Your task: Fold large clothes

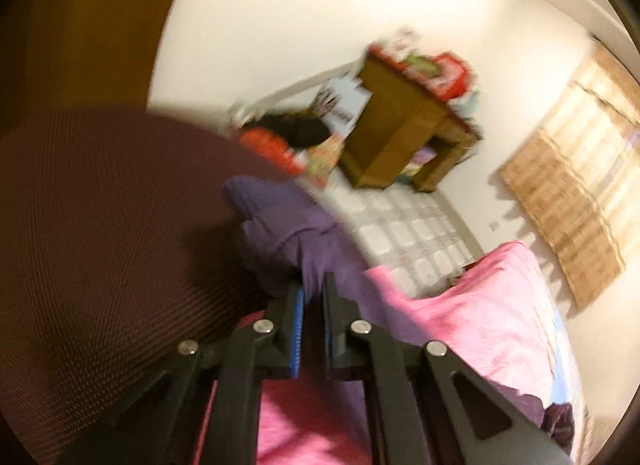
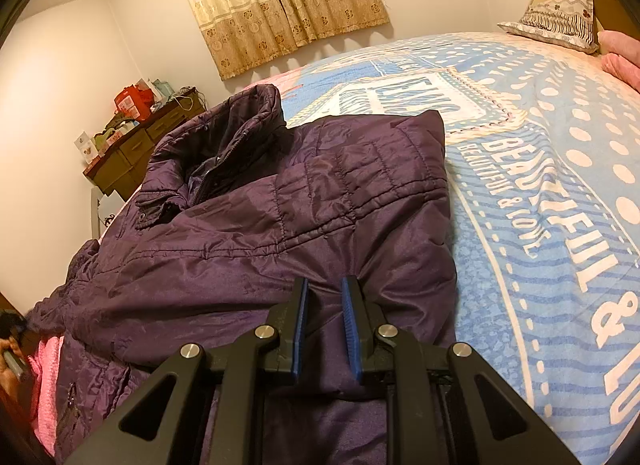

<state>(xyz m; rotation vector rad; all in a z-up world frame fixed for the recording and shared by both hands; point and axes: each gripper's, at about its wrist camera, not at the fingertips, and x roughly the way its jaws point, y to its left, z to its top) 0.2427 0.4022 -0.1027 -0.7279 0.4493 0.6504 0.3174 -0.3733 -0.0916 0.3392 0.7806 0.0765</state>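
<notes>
A dark purple quilted jacket [image 2: 256, 221] lies on the bed, collar toward the curtain, one side folded over. My right gripper [image 2: 325, 289] has its jaws narrowly apart around a fold of the jacket near its lower edge, pinching it. In the blurred left wrist view, my left gripper [image 1: 313, 285] is shut on a purple part of the jacket [image 1: 288, 221] and holds it up above a pink blanket [image 1: 460, 305].
The bed has a blue and white printed cover [image 2: 540, 185] with a pillow [image 2: 560, 21] at the head. A wooden desk [image 2: 132, 149] with clutter stands by the wall under beige curtains [image 2: 280, 5]. A brown mesh surface [image 1: 100, 245] fills the left of the left wrist view.
</notes>
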